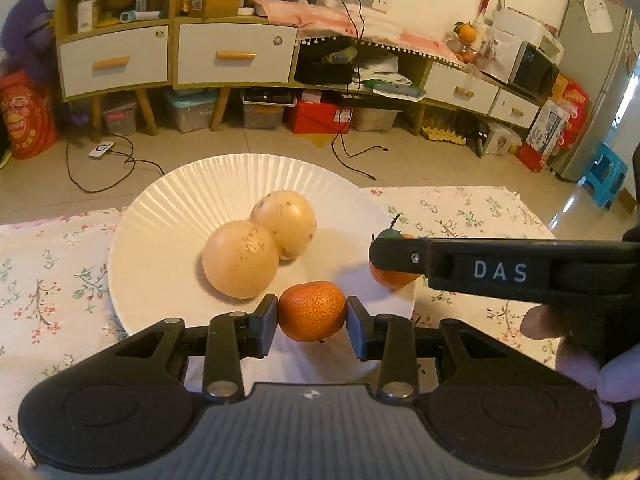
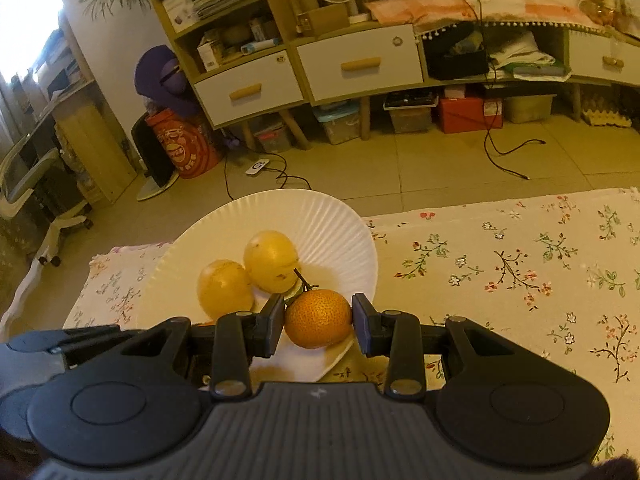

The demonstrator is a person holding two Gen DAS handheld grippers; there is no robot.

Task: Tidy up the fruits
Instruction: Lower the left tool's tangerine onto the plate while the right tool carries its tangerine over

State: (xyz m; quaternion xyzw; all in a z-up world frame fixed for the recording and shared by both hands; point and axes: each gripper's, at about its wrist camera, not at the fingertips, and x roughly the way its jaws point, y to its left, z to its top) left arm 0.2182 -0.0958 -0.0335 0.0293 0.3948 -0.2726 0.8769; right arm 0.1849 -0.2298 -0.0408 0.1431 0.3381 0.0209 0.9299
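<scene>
Grippers both clamping oranges: left gripper (image 1: 312, 316) pinching an orange (image 1: 312, 311), right gripper (image 2: 318, 320) pinching a stemmed orange (image 2: 318, 318); plate (image 1: 168, 216) sitting just ahead.

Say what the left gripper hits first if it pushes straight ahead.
Probably the nearer pale yellow round fruit on the white fluted paper plate; the left gripper holds a small orange mandarin. Depth unclear.
</scene>
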